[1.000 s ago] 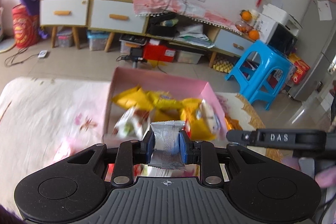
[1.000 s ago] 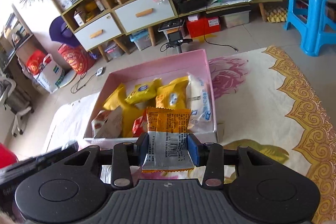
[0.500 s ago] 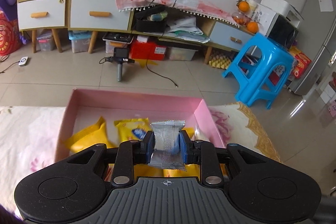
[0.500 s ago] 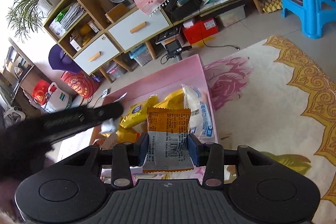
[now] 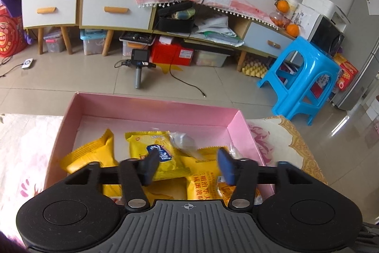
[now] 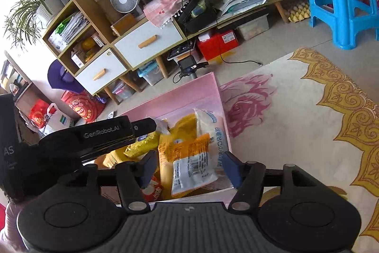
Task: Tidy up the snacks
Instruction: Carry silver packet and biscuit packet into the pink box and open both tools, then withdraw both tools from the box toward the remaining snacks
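Both the left gripper (image 5: 187,166) and right gripper (image 6: 188,167) hang wide open and empty over the pink box (image 5: 151,106), where the snack packets (image 6: 191,165) lie piled, so lift straight up to avoid snagging wrappers.

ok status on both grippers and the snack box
Left gripper open, empty. Right gripper open, orange packet loose below. Pink box filling. Nothing blocking.

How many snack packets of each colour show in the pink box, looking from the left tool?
Yellow packets: 3
Silver packet: 1
White packet: 1, mostly hidden
Total in the pink box: 5 that can be told apart; more may lie underneath.
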`<state>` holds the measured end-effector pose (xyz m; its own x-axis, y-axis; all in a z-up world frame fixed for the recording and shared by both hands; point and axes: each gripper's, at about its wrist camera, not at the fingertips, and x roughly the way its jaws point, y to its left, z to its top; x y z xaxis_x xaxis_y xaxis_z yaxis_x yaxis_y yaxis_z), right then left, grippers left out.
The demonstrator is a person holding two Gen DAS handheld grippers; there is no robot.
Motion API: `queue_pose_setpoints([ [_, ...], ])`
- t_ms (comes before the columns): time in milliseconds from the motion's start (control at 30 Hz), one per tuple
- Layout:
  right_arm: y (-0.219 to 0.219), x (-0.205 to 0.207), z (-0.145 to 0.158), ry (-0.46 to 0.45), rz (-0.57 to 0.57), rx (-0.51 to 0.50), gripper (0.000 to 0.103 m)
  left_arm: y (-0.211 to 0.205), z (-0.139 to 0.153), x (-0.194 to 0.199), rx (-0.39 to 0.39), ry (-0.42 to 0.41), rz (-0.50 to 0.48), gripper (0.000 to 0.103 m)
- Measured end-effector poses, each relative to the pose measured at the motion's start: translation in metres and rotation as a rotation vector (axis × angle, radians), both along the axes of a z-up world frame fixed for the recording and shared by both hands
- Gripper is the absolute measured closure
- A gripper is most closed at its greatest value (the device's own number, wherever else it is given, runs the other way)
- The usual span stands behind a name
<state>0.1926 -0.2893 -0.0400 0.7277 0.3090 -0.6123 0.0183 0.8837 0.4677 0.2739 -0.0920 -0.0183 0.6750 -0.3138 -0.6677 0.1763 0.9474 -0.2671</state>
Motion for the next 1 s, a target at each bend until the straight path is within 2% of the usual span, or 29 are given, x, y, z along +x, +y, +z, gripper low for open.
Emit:
queue_pose_setpoints([
  [67,-0.001,-0.001,-0.001,0.003,-0.005,0.001,0.044,0.003,0.001,-0.004,-0.004,-0.006,0.008,0.034],
  [233,0.002,-0.005,0.003,-0.004,0.011,-0.007,0.033,0.015,0.009,-0.018,-0.014,-0.011,0.009,0.027],
  [467,0.011,-0.014,0.012,-0.015,0.044,-0.050,0.029,0.036,0.019,-0.047,-0.015,-0.011,0.011,0.025],
  [733,0.024,-0.033,0.023,-0.053,0.091,-0.152,0.024,0.061,0.030,-0.086,0.002,-0.046,0.010,0.020],
  [933,0.025,-0.043,0.028,-0.056,0.088,-0.152,0.022,0.077,0.033,-0.110,0.015,-0.046,0.008,0.019],
  [1000,0.025,-0.046,0.029,-0.057,0.090,-0.154,0.020,0.080,0.033,-0.118,0.031,-0.054,0.007,0.016],
])
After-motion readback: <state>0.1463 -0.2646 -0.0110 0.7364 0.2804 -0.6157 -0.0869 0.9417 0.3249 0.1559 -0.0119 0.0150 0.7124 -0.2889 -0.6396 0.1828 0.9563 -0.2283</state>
